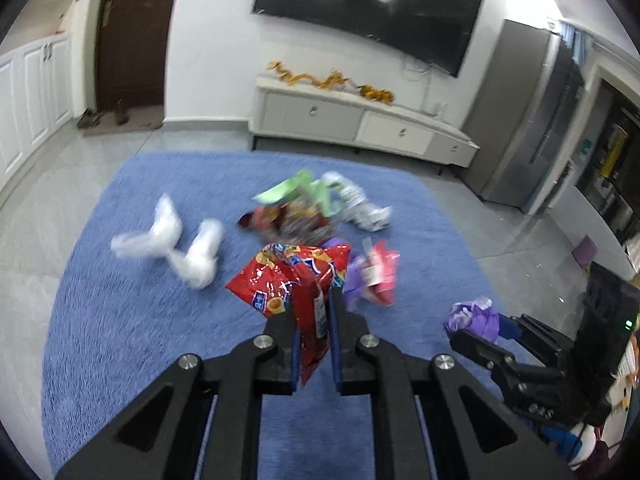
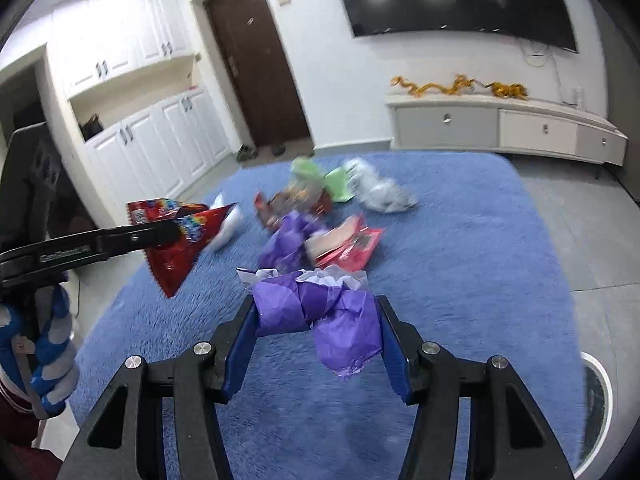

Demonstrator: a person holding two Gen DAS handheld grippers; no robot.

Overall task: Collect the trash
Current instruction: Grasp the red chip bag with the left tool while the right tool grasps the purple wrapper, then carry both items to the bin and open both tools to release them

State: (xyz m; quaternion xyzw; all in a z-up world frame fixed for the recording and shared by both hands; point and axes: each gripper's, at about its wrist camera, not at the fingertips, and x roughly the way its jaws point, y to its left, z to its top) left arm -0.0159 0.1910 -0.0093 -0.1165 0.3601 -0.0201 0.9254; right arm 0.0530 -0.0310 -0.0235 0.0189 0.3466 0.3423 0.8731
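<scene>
My left gripper (image 1: 314, 300) is shut on a red snack bag (image 1: 292, 276), lifted above the blue rug (image 1: 140, 312); the same bag (image 2: 180, 240) hangs from the left gripper (image 2: 170, 229) at the left of the right wrist view. My right gripper (image 2: 316, 308) is shut on a crumpled purple wrapper (image 2: 320, 312) with white paper at its top, also seen as the purple wad (image 1: 474, 316) at the right gripper (image 1: 476, 330). More litter lies on the rug: a white plastic bag (image 1: 176, 246), a green wrapper (image 1: 288, 190), a dark snack bag (image 1: 292, 222), a silver-white wrapper (image 1: 360, 204), a pink packet (image 1: 382, 270).
A white TV cabinet (image 1: 360, 120) stands beyond the rug under a wall-mounted television (image 1: 368, 12). A brown door (image 1: 134, 36) and white cupboards (image 1: 32, 92) are at the left, a grey fridge (image 1: 524, 116) at the right. A round white rim (image 2: 600, 404) sits at the rug's right edge.
</scene>
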